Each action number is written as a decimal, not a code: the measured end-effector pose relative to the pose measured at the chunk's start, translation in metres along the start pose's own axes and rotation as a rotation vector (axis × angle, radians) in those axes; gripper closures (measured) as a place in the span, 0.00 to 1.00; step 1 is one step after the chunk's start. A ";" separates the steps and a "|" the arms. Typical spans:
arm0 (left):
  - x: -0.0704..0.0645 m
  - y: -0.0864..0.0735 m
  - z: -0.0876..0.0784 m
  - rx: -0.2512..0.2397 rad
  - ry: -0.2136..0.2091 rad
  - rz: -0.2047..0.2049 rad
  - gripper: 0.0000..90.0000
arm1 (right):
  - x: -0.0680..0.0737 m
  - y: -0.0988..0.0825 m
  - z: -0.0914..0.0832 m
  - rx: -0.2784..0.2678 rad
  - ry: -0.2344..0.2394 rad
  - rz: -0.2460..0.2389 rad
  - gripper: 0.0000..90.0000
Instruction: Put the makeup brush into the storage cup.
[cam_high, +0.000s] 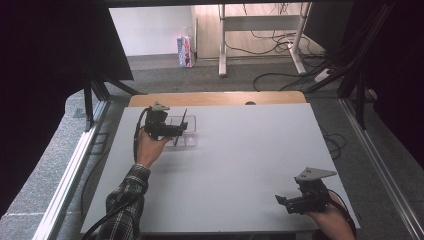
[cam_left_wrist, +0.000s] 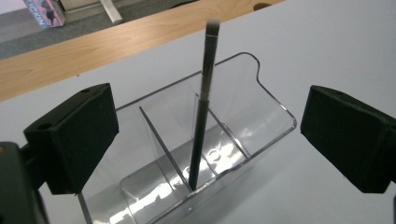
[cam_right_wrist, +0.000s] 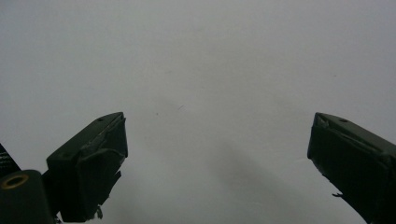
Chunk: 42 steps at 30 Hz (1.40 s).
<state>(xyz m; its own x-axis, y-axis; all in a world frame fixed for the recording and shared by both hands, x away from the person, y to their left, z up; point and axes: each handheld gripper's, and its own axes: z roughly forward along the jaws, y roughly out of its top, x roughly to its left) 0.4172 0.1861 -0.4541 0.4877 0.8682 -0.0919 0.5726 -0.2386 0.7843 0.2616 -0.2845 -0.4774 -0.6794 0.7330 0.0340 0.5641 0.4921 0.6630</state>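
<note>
A white table (cam_high: 240, 165) with a wooden far edge (cam_high: 215, 98); beyond it on grey carpet, a pink carton (cam_high: 184, 51), white desk legs (cam_high: 222, 45) (cables tangled behind) and a power strip (cam_high: 322, 75).

Lab/office: carpet floor (cam_high: 200, 80), loose cables (cam_high: 272, 45), desk legs (cam_high: 222, 45).

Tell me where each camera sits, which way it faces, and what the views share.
High view: above the person's side, facing forward and down on the table; forearms, left gripper, right gripper.
Left gripper view: on that gripper, facing the clear organizer and brush; open jaws.
Right gripper view: facing bare table; open jaws.
High and left views share organizer and brush.
</note>
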 end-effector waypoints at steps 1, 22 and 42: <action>0.000 0.000 -0.001 0.000 -0.005 -0.004 0.05 | 0.000 0.000 0.000 0.000 0.001 0.001 0.05; -0.006 -0.004 -0.014 0.032 -0.057 0.023 0.01 | 0.000 0.000 0.000 0.004 -0.001 0.006 0.05; -0.017 -0.010 -0.028 0.015 -0.097 0.059 0.00 | 0.000 0.000 0.000 0.004 -0.002 0.007 0.05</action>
<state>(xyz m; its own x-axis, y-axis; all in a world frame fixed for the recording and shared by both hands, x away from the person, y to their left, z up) 0.3852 0.1860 -0.4431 0.5818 0.8064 -0.1057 0.5504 -0.2947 0.7812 0.2621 -0.2845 -0.4774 -0.6747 0.7371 0.0371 0.5705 0.4889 0.6599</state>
